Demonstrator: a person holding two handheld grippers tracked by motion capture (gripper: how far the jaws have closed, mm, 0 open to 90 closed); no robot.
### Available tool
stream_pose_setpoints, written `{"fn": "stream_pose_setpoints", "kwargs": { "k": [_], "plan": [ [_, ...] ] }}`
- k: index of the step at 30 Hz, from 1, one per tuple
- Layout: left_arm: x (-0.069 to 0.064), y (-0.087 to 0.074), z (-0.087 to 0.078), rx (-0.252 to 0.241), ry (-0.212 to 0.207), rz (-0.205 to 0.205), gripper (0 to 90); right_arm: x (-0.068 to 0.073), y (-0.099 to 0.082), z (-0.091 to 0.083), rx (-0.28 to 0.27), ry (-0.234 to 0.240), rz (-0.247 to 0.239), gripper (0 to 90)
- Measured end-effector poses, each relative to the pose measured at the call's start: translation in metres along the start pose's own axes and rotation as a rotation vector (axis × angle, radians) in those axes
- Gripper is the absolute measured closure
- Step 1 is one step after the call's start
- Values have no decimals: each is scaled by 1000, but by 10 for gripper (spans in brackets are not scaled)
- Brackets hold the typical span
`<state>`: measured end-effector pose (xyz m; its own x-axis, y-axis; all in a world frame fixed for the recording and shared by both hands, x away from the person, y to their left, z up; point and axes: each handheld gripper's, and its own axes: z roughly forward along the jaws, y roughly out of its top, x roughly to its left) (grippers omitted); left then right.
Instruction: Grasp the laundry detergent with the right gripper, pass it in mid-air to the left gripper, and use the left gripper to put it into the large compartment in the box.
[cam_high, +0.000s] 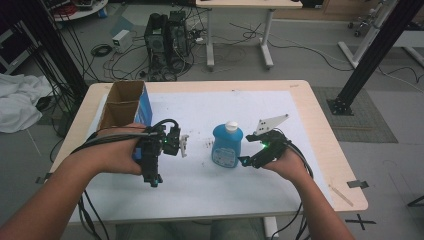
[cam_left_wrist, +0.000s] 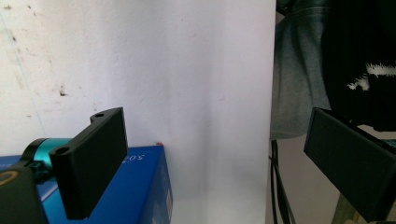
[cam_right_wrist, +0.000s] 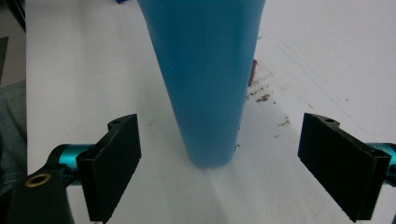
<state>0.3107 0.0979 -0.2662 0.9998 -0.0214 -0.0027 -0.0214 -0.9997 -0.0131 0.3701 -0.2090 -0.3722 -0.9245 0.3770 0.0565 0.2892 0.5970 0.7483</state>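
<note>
From above, the blue bottle (cam_high: 227, 146) stands upright at the centre of the desk (cam_high: 320, 130), just left of the right tongs (cam_high: 245, 161); the left tongs (cam_high: 183, 145) are farther. Left gripper view: jaws apart, blue box (cam_left_wrist: 135, 191) at lower left. Right gripper view: the bottle (cam_right_wrist: 205, 70) rises between the spread jaws, untouched.

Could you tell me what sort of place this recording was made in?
Most likely a lab or workshop: computer towers and loose cables sit on the floor beyond the table, with black framing struts alongside.
</note>
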Motion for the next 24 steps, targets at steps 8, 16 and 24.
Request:
{"fn": "stream_pose_setpoints", "kwargs": {
  "k": [8,16,24],
  "plan": [
    [1,-1,1,4,5,1,61,2,4,10,-7,15,1,123],
    [0,-1,1,5,-3,-2,61,3,6,20,-18,21,-8,123],
    [1,0,2,5,16,22,61,4,8,29,-39,24,-15,123]
  ]
}}
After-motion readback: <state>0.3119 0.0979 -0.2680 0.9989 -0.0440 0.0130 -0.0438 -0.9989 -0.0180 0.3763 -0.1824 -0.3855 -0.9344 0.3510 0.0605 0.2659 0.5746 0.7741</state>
